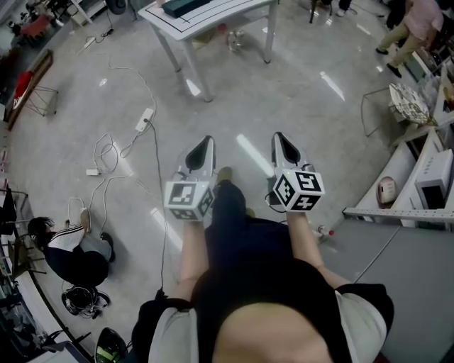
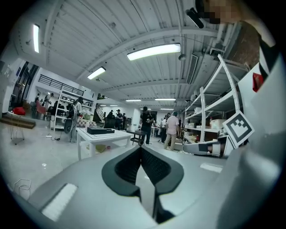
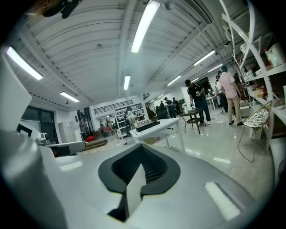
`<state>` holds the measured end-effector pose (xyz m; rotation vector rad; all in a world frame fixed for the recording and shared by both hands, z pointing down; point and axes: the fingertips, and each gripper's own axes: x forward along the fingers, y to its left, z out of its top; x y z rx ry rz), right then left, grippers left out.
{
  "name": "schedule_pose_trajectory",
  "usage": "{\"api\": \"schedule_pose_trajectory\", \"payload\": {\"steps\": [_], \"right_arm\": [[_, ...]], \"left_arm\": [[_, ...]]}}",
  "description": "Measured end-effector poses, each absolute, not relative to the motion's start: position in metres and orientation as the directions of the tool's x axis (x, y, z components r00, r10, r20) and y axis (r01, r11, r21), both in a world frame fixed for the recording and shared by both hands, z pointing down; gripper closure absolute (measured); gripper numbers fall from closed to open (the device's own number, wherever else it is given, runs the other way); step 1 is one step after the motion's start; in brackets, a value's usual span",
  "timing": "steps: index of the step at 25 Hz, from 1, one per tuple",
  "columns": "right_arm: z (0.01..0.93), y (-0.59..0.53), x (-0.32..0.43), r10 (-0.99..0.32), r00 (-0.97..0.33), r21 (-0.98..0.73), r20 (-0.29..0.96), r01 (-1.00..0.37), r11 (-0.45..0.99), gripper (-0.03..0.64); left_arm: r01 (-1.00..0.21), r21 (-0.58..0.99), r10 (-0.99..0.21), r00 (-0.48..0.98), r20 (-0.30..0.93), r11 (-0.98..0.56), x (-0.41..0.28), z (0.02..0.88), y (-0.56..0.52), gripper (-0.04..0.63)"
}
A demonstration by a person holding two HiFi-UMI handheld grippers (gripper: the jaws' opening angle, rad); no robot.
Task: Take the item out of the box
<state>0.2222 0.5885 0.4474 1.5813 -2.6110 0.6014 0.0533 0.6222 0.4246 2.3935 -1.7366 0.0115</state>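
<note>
White left gripper and right gripper hover side by side above the floor, jaws pressed together, empty; a dark box lies on the table ahead.

Straight ahead of you stands the white counter. Left of it and nearer you, a power strip lies on the floor with cables trailing from it. Well left of the counter, a person crouches. To its right are a wire chair and white shelving.
</note>
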Motion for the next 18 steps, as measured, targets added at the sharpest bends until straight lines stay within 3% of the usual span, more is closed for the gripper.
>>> {"api": "schedule_pose_trajectory", "payload": {"steps": [18], "right_arm": [[0.439,0.502,0.195,-0.881,-0.416,-0.282,0.226,-0.894,0.349,0.615]], "left_arm": [[-0.935,0.122,-0.929,0.348,0.125,-0.334,0.014,0.427,0.53,0.586]]}}
